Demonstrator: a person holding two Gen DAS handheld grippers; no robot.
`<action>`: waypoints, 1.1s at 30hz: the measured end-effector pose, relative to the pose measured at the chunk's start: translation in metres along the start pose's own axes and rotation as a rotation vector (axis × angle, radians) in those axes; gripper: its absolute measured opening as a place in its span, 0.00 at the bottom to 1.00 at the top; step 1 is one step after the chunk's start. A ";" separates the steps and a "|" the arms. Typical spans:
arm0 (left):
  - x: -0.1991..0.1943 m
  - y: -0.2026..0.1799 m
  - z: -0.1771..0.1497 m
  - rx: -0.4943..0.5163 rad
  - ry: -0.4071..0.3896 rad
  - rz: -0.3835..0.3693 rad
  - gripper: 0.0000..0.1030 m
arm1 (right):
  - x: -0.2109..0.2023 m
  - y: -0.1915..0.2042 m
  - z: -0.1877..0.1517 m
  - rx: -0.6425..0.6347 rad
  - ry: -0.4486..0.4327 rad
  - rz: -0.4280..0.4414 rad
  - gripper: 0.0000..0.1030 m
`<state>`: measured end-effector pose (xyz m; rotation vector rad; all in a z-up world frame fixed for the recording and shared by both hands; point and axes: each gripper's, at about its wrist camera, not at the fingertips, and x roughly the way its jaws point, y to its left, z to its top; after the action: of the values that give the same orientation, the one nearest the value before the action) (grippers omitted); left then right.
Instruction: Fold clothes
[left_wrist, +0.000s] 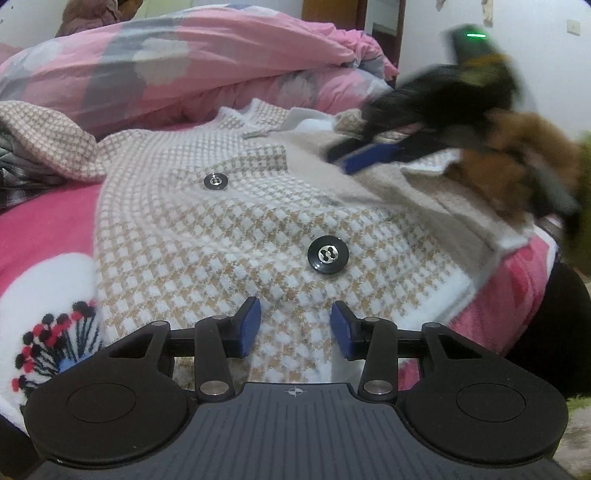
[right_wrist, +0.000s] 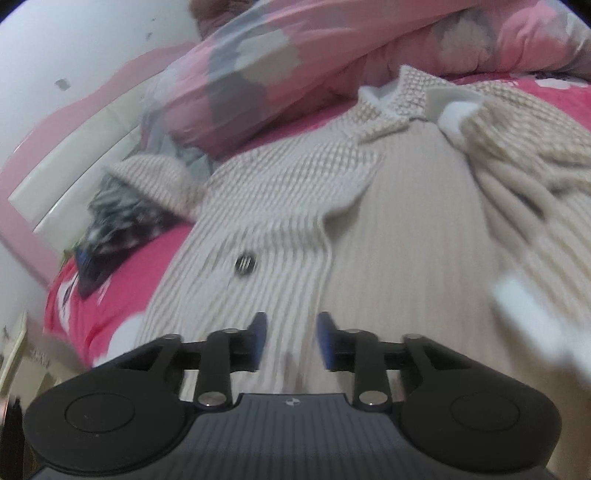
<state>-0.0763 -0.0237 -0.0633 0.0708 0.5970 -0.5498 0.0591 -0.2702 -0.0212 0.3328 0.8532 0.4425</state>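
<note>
Pink bed (left_wrist: 44, 221) carries checked cardigan (left_wrist: 221, 229), spread flat. Left view alone shows right gripper (left_wrist: 354, 157), blurred, over its collar. Left gripper (left_wrist: 295, 328) fingers parted, empty, just above hem. Right fingers (right_wrist: 258, 332) likewise released, cardigan beneath.

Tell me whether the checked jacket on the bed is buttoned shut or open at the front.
Open. The checked jacket has its front panel turned back, baring the plain beige lining; its black buttons sit unfastened.

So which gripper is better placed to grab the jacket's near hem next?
Probably left. The left gripper hovers open right over the checked jacket's near hem, sharp in view; the right gripper, also open, sits over the opened lining, its view motion-blurred.
</note>
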 end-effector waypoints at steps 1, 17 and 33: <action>0.000 0.001 -0.001 -0.002 -0.003 -0.007 0.41 | 0.013 -0.004 0.009 0.009 0.007 -0.001 0.39; 0.000 0.012 -0.002 0.016 -0.010 -0.082 0.42 | 0.071 0.011 0.026 -0.222 0.024 -0.204 0.03; 0.000 0.013 0.003 0.008 0.027 -0.086 0.45 | -0.037 0.037 -0.068 -0.574 -0.050 0.058 0.19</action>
<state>-0.0685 -0.0129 -0.0622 0.0611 0.6265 -0.6352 -0.0245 -0.2494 -0.0223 -0.1612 0.6351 0.7059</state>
